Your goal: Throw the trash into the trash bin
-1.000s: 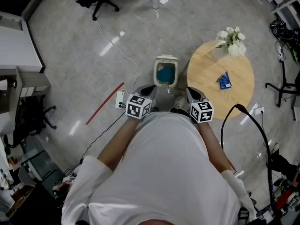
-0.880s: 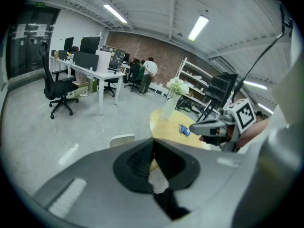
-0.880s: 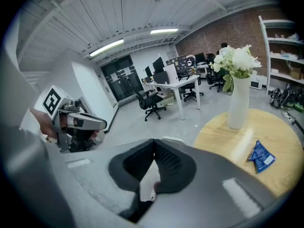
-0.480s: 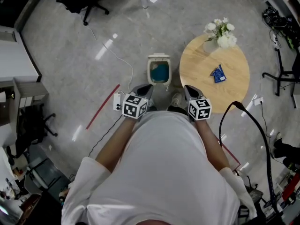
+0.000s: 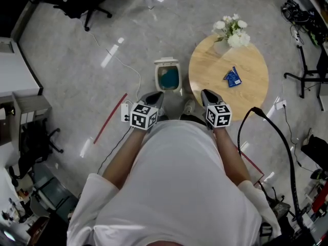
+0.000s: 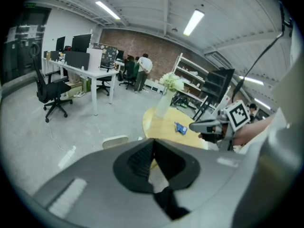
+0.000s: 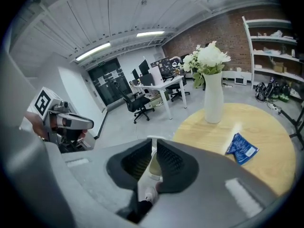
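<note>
A blue wrapper (image 5: 233, 77) lies on the round wooden table (image 5: 246, 94); it also shows in the right gripper view (image 7: 242, 148) and the left gripper view (image 6: 180, 128). The small white trash bin (image 5: 168, 76), teal inside, stands on the floor left of the table. My left gripper (image 5: 155, 95) hangs just short of the bin, its jaws (image 6: 153, 144) meeting at the tips with nothing in them. My right gripper (image 5: 206, 94) hovers by the table's near left edge. Its jaws (image 7: 154, 146) have just been opening and stand a narrow slit apart with nothing between them.
A white vase of flowers (image 5: 230, 29) stands at the table's far edge. On the floor lie a power strip with its cable (image 5: 125, 111) and a red strip (image 5: 110, 118). A thick black cable (image 5: 271, 132) loops at my right. An office chair (image 5: 77, 1) stands far left.
The bin and table have slid left and closer in the head view as the person moves towards them. Both grippers stay ahead of the body, the right one now nearer the table's edge.
</note>
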`<act>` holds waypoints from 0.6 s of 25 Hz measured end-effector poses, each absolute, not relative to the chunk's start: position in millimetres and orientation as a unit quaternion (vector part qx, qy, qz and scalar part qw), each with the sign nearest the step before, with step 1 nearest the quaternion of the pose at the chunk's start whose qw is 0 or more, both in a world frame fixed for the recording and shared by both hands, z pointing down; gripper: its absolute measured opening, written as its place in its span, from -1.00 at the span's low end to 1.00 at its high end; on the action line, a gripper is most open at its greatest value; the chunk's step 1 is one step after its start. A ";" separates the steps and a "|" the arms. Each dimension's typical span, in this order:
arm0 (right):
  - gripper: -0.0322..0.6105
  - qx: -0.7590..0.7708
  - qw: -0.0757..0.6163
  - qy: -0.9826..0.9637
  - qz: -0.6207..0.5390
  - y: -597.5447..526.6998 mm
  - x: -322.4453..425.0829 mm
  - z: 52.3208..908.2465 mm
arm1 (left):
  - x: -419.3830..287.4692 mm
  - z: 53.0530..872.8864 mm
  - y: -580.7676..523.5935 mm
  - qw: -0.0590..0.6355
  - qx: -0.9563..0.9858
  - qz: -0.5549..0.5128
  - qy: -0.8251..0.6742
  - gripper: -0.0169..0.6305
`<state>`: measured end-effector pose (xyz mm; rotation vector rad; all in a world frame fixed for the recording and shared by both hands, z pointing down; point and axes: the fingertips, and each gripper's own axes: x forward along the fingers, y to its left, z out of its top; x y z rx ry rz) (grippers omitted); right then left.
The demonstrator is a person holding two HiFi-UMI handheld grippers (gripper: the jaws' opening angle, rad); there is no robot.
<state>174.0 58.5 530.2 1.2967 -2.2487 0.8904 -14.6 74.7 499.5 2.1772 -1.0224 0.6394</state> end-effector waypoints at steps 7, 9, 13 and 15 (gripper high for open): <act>-0.74 0.487 0.199 -0.786 0.324 43.5 218.9 539.0 | 1.8 501.2 69.1 0.323 0.827 0.248 -0.387 -0.93; -0.72 0.492 0.201 -0.781 0.328 39.6 231.4 543.2 | 7.5 502.8 67.7 0.325 0.827 0.249 -0.386 -0.94; -0.68 0.502 0.205 -0.771 0.334 33.5 256.2 551.1 | 19.4 504.1 66.3 0.331 0.825 0.251 -0.382 -0.93; -0.68 0.507 0.207 -0.766 0.337 30.4 269.5 555.6 | 24.1 504.9 65.2 0.332 0.824 0.253 -0.384 -0.94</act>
